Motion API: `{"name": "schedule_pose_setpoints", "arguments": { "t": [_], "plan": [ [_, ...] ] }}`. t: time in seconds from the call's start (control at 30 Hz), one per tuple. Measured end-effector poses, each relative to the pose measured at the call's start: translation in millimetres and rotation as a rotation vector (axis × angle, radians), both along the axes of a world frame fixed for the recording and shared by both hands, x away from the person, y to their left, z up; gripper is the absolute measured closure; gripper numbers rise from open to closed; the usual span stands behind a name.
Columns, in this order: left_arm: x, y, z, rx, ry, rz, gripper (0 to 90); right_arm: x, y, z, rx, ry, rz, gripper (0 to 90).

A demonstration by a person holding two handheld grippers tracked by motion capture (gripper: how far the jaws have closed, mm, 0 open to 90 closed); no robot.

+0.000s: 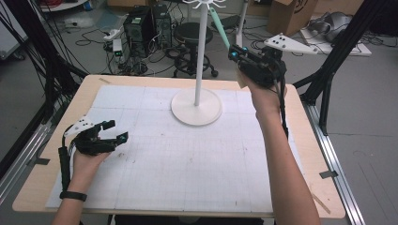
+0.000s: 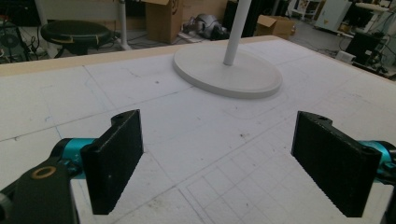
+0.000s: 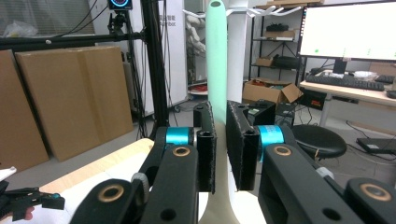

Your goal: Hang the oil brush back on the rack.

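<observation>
Right gripper, raised beside the stand top, has its fingers clamped on a mint handle, left gripper wide apart on the counter; a misjudged reach could miss the hook or rock the stand.

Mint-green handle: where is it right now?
The mint-green handle is clamped between the right gripper's jaws, raised above the table's far right side, its tip angled up toward the white stand's hooked top.
</observation>
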State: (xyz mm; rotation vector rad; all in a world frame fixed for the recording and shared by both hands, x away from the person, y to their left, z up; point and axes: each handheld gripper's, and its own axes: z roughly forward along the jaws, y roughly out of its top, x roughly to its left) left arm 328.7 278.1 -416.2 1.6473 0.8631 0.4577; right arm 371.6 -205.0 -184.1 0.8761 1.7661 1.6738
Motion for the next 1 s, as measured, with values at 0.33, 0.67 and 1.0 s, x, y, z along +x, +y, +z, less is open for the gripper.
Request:
{"name": "schedule_pose_setpoints", "arguments": {
  "t": [0.33, 0.67, 1.0],
  "plan": [
    [0.0, -0.4, -0.3, -0.002, 0.002, -0.001, 17.3, 5.9, 1.7, 0.7, -0.022, 0.009, -0.015, 82.6],
    [-0.5, -0.1, 0.0, -0.002, 0.003, -0.002, 17.3, 10.3, 5.4, 3.5, -0.033, 0.016, -0.024, 82.6],
    [-0.9, 0.2, 0.1, 0.002, 0.004, -0.005, 17.3, 18.0, 13.4, -0.2, -0.047, 0.022, -0.039, 82.5]
  ]
}}
